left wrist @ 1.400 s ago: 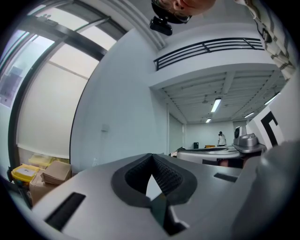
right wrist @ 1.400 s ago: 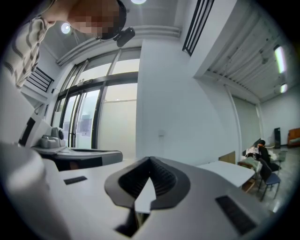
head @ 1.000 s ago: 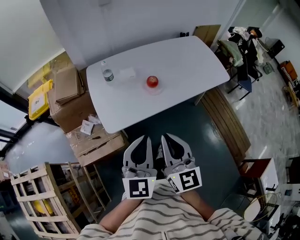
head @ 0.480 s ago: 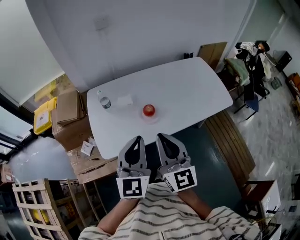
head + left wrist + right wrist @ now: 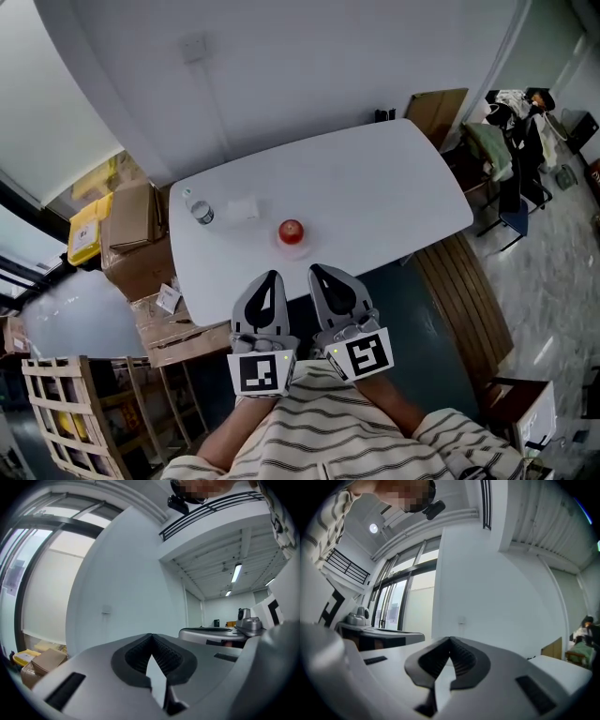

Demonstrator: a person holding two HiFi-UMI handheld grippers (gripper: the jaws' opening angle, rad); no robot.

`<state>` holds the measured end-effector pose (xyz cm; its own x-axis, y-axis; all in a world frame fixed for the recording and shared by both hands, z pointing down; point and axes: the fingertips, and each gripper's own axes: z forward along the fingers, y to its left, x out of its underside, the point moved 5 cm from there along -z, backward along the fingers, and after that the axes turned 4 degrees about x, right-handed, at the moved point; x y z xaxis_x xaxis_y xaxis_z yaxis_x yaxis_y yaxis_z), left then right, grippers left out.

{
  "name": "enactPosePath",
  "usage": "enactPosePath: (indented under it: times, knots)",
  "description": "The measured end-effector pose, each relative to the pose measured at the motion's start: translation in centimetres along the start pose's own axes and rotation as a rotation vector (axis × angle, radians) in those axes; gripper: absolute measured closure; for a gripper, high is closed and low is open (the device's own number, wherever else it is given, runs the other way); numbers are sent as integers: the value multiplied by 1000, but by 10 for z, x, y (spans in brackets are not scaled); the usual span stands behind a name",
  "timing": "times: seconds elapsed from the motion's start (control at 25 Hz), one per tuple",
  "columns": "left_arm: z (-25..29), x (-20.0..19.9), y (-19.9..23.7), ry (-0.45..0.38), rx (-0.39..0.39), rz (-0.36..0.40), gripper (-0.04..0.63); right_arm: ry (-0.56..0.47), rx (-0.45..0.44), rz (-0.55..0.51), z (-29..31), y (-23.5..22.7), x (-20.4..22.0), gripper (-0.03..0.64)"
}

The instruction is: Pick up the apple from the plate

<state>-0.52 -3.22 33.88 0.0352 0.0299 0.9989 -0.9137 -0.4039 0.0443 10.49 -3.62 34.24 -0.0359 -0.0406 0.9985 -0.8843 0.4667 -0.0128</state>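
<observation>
**Both grippers closed and empty, apple waiting on its plate**

Nearest to me are my striped sleeves [image 5: 328, 433], and just ahead of them the 2 marker cubes [image 5: 259, 373]. Past the cubes, the left gripper [image 5: 271, 277] and the right gripper [image 5: 317, 272] sit side by side, pointing toward the table [image 5: 375, 187].

In the left gripper view, the jaws of the left gripper [image 5: 151, 636] meet at their tips with nothing caught between them. The right gripper view shows the same for the right gripper [image 5: 450, 640]: its jaws are pressed together and hold nothing. From the head view, both tips line up with the near edge of the white tabletop. A wooden slatted crate [image 5: 66, 412] stands on the floor off to my left.

Just beyond the tips, roughly between the lines of the 2 grippers, the red apple [image 5: 291, 229] rests on a small pale plate [image 5: 292, 247]. Neither gripper touches it.

Farther left on the table, a clear water bottle [image 5: 198, 210] stands upright, with a small white object [image 5: 242, 208] beside it. I cannot tell what that object is. Cardboard boxes [image 5: 136, 211] are stacked past the table's left end, next to a yellow bin [image 5: 82, 228]. Behind the table is a white wall with a switch plate [image 5: 194, 45], and far to the right a chair is draped with clothes [image 5: 511, 150].
</observation>
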Motion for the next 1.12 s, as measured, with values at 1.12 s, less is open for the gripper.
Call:
enactPosePath:
  times: [1.12]
  knots:
    - [76, 71, 71, 197, 90, -57, 591, 443, -39, 100, 104, -19, 132, 603]
